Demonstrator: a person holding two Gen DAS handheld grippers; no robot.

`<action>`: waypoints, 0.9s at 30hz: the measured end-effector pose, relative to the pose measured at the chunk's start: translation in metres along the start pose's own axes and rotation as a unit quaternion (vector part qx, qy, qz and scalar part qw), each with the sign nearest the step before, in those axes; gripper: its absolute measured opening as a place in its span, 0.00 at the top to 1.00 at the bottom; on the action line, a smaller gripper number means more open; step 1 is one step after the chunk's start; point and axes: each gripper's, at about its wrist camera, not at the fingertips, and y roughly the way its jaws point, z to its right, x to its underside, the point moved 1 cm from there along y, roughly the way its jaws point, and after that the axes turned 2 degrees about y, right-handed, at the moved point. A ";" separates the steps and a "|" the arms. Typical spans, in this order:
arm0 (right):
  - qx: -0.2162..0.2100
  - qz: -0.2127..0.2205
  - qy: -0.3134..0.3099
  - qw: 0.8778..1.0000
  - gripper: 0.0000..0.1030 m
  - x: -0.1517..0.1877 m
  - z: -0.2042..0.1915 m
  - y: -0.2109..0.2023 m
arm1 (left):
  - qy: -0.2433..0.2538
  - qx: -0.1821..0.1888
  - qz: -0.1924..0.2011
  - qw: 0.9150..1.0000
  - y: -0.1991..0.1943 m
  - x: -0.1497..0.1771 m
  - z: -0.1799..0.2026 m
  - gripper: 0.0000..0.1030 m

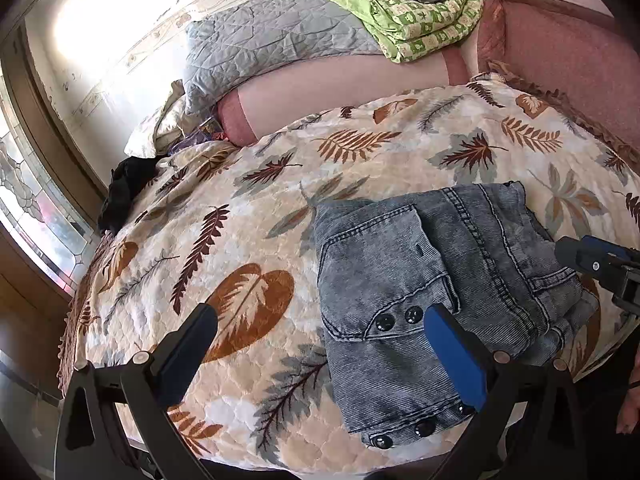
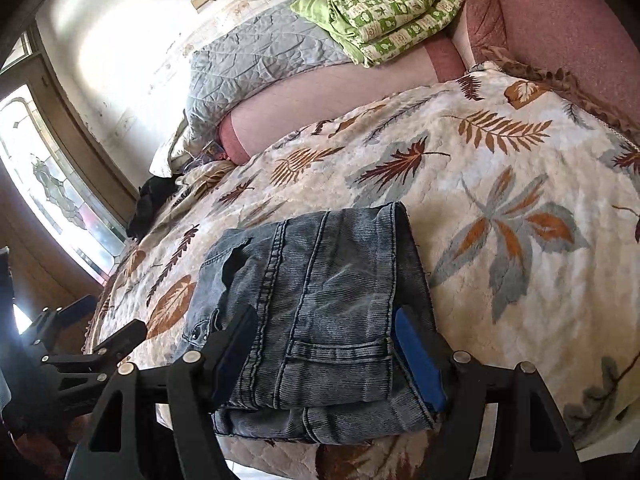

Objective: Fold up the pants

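Observation:
The grey-blue denim pants (image 1: 432, 280) lie folded into a compact stack near the front edge of the bed, a snap-button pocket flap facing up. My left gripper (image 1: 324, 320) is open above the bedspread; its right finger hangs over the pants' left part, its left finger over the leaf print. In the right wrist view the pants (image 2: 320, 300) lie between the wide-open fingers of my right gripper (image 2: 324, 332), which straddle the stack's near end. The right gripper also shows at the right edge of the left wrist view (image 1: 600, 264).
The bed carries a cream leaf-print bedspread (image 1: 360, 152). At its head lie a grey quilted pillow (image 1: 272, 40), a folded green blanket (image 1: 424, 16) and a pink padded headboard (image 1: 560, 48). A dark garment (image 1: 120, 196) lies at the left edge near a stained-glass door (image 1: 32, 200).

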 end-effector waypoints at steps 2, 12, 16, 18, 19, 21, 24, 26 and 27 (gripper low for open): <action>0.002 0.001 0.001 1.000 0.27 0.000 0.001 -0.001 | -0.003 -0.001 -0.002 1.000 0.001 0.001 -0.001 0.00; 0.013 0.001 0.006 1.000 0.27 0.001 0.013 -0.003 | -0.012 -0.002 -0.009 1.000 0.004 0.003 -0.008 0.00; 0.009 -0.009 0.014 1.000 0.26 0.002 0.021 -0.001 | -0.046 0.041 -0.044 0.997 0.023 0.009 -0.027 0.00; -0.006 -0.028 0.029 0.999 0.25 0.003 0.029 0.004 | -0.065 0.061 -0.069 0.994 0.036 0.013 -0.040 0.00; -0.011 -0.037 0.036 0.999 0.24 0.005 0.032 0.006 | -0.083 0.072 -0.087 0.990 0.046 0.016 -0.051 0.00; -0.017 -0.059 0.050 0.997 0.24 0.008 0.039 0.013 | -0.110 0.082 -0.102 0.985 0.057 0.021 -0.064 0.00; -0.007 -0.056 0.054 0.997 0.24 0.007 0.045 0.014 | -0.131 0.107 -0.122 0.978 0.073 0.025 -0.079 0.00; -0.015 -0.059 0.064 0.996 0.24 0.004 0.049 0.017 | -0.125 0.132 -0.132 0.974 0.081 0.026 -0.075 0.00; -0.018 -0.065 0.075 0.995 0.24 0.002 0.053 0.021 | -0.121 0.142 -0.139 0.973 0.086 0.025 -0.072 0.00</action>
